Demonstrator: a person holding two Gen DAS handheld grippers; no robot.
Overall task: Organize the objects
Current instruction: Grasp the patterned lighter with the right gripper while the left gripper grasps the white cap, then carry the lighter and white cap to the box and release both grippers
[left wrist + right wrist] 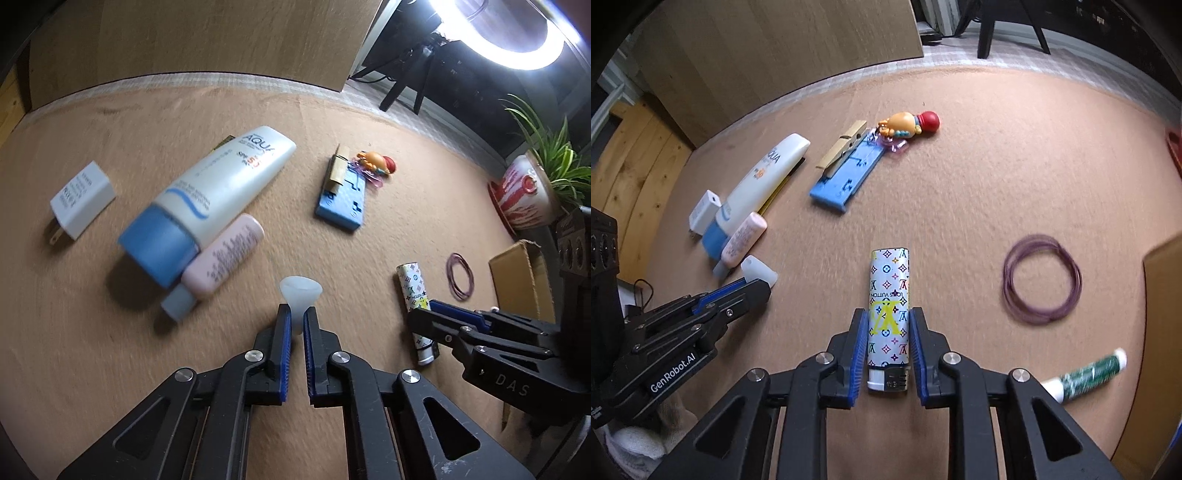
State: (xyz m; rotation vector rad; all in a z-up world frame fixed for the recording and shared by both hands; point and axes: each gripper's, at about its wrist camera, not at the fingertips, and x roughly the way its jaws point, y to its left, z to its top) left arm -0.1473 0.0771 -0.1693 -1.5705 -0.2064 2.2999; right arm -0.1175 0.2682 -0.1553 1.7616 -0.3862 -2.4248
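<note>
My left gripper (297, 314) is shut on a small translucent white cone-shaped cap (300, 295), held just above the tan mat beside the pink tube; the cap also shows in the right wrist view (759, 270). My right gripper (888, 319) has its jaws around a patterned lighter (889, 306) lying on the mat, pads against its sides; the lighter also shows in the left wrist view (415, 295). A white sunscreen tube with a blue cap (210, 195), a pink tube (223, 256) and a white charger plug (81, 201) lie at the left.
A blue plastic piece (846, 171) with a wooden clothespin (842, 147) and a small toy figure (910, 123) lie further back. Purple rubber bands (1042, 279), a green-white tube (1086, 374) and a cardboard box (1167, 332) are at the right. A potted plant (532, 188) stands far right.
</note>
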